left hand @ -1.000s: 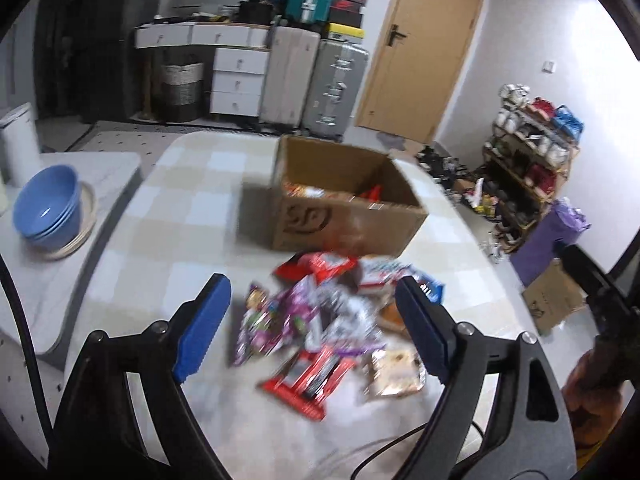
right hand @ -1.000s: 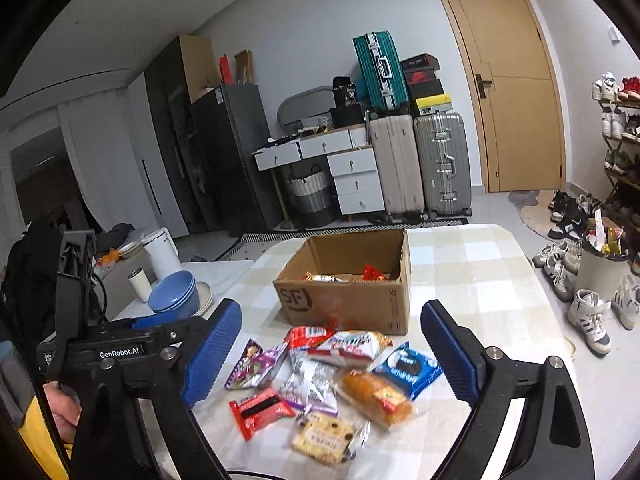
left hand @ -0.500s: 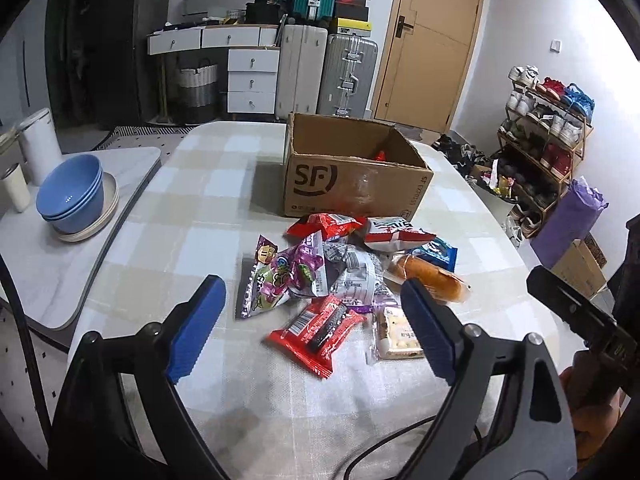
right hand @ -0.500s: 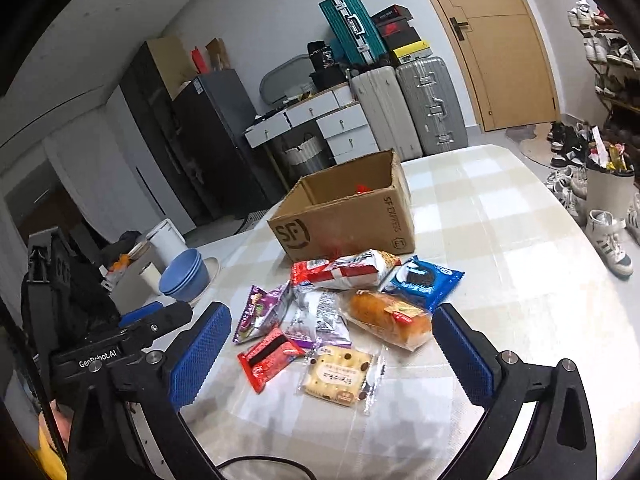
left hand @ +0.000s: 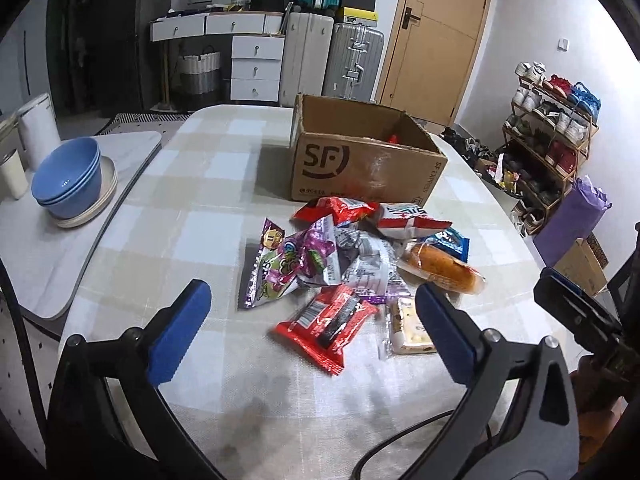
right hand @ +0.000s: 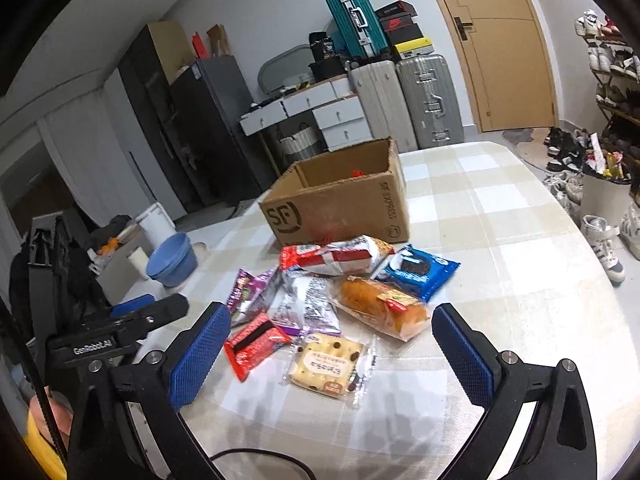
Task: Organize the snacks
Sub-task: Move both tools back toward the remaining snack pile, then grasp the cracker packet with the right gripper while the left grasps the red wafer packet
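Change: both views sit closer to the snacks (left hand: 352, 264) than before.
Left gripper (left hand: 310, 330): released.
Right gripper (right hand: 328, 354): released.
Box (right hand: 340, 204): cardboard, open-topped.
Surface (left hand: 192, 216): checked cloth.

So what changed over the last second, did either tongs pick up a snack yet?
No. Both tongs only came in lower and closer over the snack pile; the left tongs and the right tongs stay open and empty. The red wrapped bar, the clear-wrapped biscuit pack and the brown cardboard box lie where they were on the checked tablecloth.
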